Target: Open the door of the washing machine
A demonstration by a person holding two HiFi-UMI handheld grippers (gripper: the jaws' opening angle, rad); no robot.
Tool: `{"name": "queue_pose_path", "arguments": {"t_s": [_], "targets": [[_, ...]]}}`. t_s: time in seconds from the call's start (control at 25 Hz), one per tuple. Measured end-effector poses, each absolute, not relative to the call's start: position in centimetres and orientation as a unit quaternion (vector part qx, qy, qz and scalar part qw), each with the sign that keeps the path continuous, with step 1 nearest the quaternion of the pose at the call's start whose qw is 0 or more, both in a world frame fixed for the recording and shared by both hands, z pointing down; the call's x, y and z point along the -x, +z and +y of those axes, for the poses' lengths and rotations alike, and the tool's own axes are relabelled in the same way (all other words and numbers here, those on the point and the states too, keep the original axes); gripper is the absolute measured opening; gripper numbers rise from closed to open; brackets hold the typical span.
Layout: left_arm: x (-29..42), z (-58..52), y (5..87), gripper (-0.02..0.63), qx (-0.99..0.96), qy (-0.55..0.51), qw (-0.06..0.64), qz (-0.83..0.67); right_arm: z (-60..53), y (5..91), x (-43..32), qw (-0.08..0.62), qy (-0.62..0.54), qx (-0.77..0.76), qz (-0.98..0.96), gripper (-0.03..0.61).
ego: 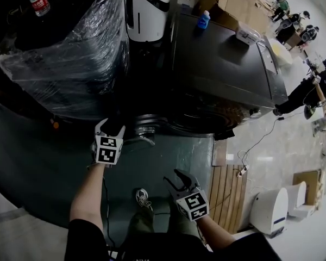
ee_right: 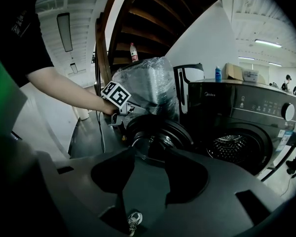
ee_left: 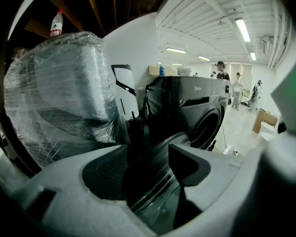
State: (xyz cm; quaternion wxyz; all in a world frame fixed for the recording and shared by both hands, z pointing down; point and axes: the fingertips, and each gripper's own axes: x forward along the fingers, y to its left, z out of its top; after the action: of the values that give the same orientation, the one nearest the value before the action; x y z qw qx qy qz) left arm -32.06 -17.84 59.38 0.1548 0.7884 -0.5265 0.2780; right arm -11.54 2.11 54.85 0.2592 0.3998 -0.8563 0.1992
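Hovering with jaws apart and gripping nothing, left claw (ego: 111, 126) has the door (ego: 145, 128) just beside it at 3 o'clock, swung wide off the washing machine (ego: 223, 64). Right claw (ego: 177, 177), at 5 o'clock, is open, empty and farther off.

Overhead head view; other two low, toward washer (ego: 217, 64)

L gripper (ego: 111, 127) held out front on a straight, bare L forearm (ego: 90, 192). It's tilted down, jaws wide apart, nothing gripped. R gripper (ego: 176, 179) sits lower, nearer the body, R arm (ego: 223, 237) bent. Also angled down, jaws apart, empty.
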Motion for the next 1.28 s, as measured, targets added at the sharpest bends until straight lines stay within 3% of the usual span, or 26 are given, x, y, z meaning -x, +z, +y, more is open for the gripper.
{"name": "queue_pose_path", "arguments": {"t_s": [0.16, 0.48, 0.76, 1.12, 1.28], "targets": [[30.8, -16.7, 53.9, 0.251, -0.790, 0.224, 0.124, -0.558, 1.7, 51.9, 11.2, 0.234, 0.182, -0.384, -0.874, 0.198], [26.5, -10.1, 46.4, 0.135, -0.765, 0.185, 0.094, -0.610, 3.0, 45.8, 7.6, 0.225, 0.132, -0.309, -0.915, 0.186], [22.6, -4.0, 42.2, 0.034, -0.721, 0.137, 0.091, -0.673, 3.0, 41.5, 2.8, 0.192, 0.084, -0.287, -0.935, 0.084], [16.5, 1.6, 37.9, 0.018, -0.694, 0.120, 0.057, -0.708, 4.3, 38.6, -2.0, 0.151, 0.057, -0.241, -0.957, 0.011], [13.6, 3.8, 36.9, 0.018, -0.692, 0.118, 0.053, -0.710, 5.0, 37.9, -4.1, 0.140, 0.058, -0.224, -0.963, 0.008]]}}
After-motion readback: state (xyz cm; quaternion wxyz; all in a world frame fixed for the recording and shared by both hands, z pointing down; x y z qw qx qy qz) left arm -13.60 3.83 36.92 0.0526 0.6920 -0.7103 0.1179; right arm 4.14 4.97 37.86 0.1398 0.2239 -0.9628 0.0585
